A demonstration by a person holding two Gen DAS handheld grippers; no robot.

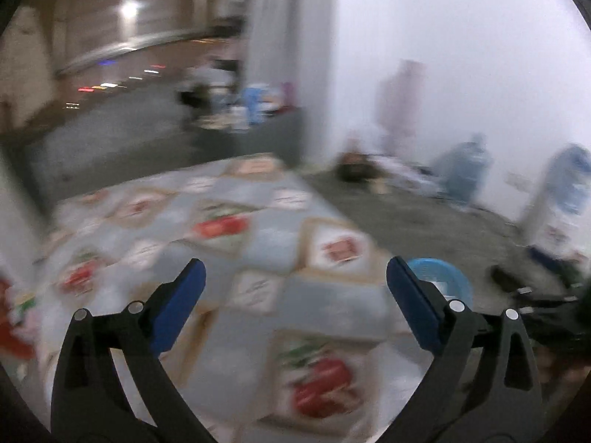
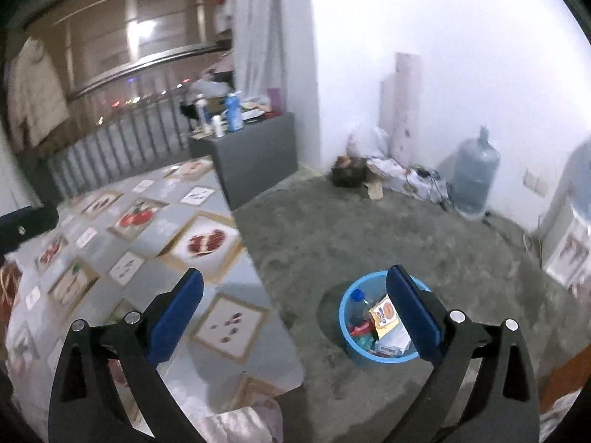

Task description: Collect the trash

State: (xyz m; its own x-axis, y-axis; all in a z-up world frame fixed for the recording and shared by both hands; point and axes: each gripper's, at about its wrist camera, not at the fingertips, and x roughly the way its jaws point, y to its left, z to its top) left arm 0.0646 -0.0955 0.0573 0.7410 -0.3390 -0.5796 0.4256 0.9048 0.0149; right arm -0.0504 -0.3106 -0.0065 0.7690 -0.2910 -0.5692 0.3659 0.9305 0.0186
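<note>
Clearly, in the left wrist view, we are looking through heavy blur past the left hand-held gripper [image 1: 295, 284], whose blue pads are standing wide apart with nothing between them. Below it we are seeing the table [image 1: 221, 229] under a patterned cloth of fruit pictures; no loose trash is showing on the part we can make out, though a red shape at the far left edge is too smeared to name. The blue basin [image 1: 448, 280] is peeking out just behind the right-hand pad, down on the floor beside the table.

Turning to the right wrist view, we are seeing the right hand-held gripper [image 2: 294, 288] spread just as wide and equally empty. The blue basin [image 2: 369, 317] is sitting on the grey floor [image 2: 369, 221] near the table [image 2: 155, 258] corner, and it is already holding trash: a clear bottle with a blue cap [image 2: 356, 304], a yellow packet [image 2: 384, 315] and some wrappers and small boxes.

We are judging the collecting largely done, since the rubbish is lying in the basin and both tools are free. What is left, if anything, is checking the unclear left edge of the table.
</note>
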